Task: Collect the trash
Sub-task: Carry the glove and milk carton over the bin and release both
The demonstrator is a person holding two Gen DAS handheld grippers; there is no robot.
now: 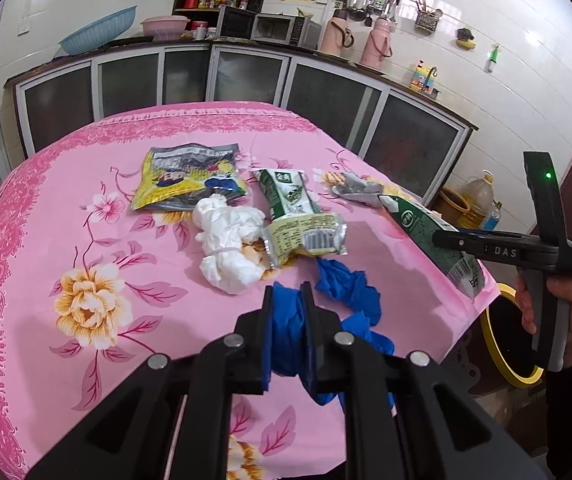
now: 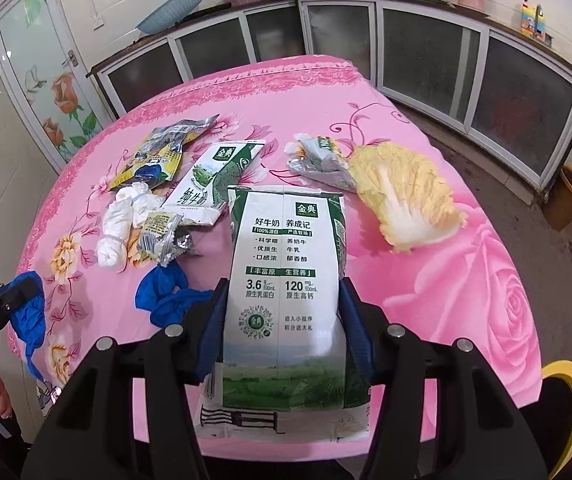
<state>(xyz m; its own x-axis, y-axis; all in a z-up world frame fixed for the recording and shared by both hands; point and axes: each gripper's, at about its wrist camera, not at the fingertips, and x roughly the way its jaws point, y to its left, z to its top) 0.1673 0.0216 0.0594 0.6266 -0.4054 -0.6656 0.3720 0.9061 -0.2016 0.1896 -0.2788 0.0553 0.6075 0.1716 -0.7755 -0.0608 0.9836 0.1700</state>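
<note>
My left gripper [image 1: 289, 308] is shut on a blue glove [image 1: 286, 332], held above the pink tablecloth [image 1: 86, 208]; in the right wrist view this gripper [image 2: 22, 296] shows at the far left with the glove [image 2: 30, 316] hanging from it. My right gripper [image 2: 284, 300] is shut on a green-and-white milk carton [image 2: 286, 248], its pads pressing both sides. In the left wrist view that carton [image 1: 425, 232] hangs over the table's right edge. A second blue glove [image 2: 166, 296] lies on the cloth between the two grippers.
On the table lie a white tissue wad [image 1: 230, 240], a yellow snack bag [image 1: 190, 180], a flattened milk carton [image 2: 214, 176], a small wrapper [image 2: 162, 236], a crumpled foil wrapper [image 2: 321, 160] and a cabbage leaf [image 2: 401, 196]. A yellow-rimmed bin [image 1: 501, 340] stands below the table's right edge.
</note>
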